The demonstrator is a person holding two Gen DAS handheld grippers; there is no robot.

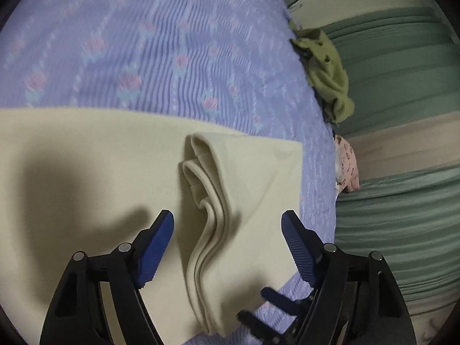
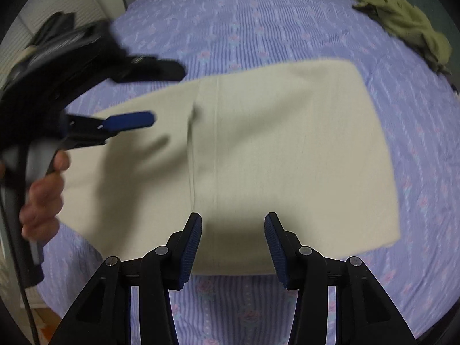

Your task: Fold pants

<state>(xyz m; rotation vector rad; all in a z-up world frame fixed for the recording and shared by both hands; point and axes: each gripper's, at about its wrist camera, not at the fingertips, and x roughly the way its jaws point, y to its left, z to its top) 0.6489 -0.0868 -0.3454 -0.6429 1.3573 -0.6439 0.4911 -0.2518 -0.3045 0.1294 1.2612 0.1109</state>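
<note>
Cream pants [image 2: 287, 143] lie folded flat on a purple flowered bedspread [image 2: 258, 23]. My right gripper [image 2: 233, 221] hovers open over their near edge, with nothing pinched between its blue pads. In the left wrist view the pants [image 1: 86, 158] show a raised ridge of stacked hems [image 1: 201, 201]. My left gripper [image 1: 227, 218] stands open astride that ridge, its pads clear of the cloth. The right wrist view shows the left gripper [image 2: 166, 95] blurred at the left, held by a hand [image 2: 43, 195]. The right gripper's fingers [image 1: 273, 293] appear blurred at the bottom of the left wrist view.
A crumpled olive garment [image 1: 325, 69] [image 2: 408, 28] sits at the bed's edge, with a pink patterned cloth [image 1: 348, 169] below it. Green bedding [image 1: 402, 72] lies beyond that edge. Dark items [image 2: 54, 26] rest at the far left corner.
</note>
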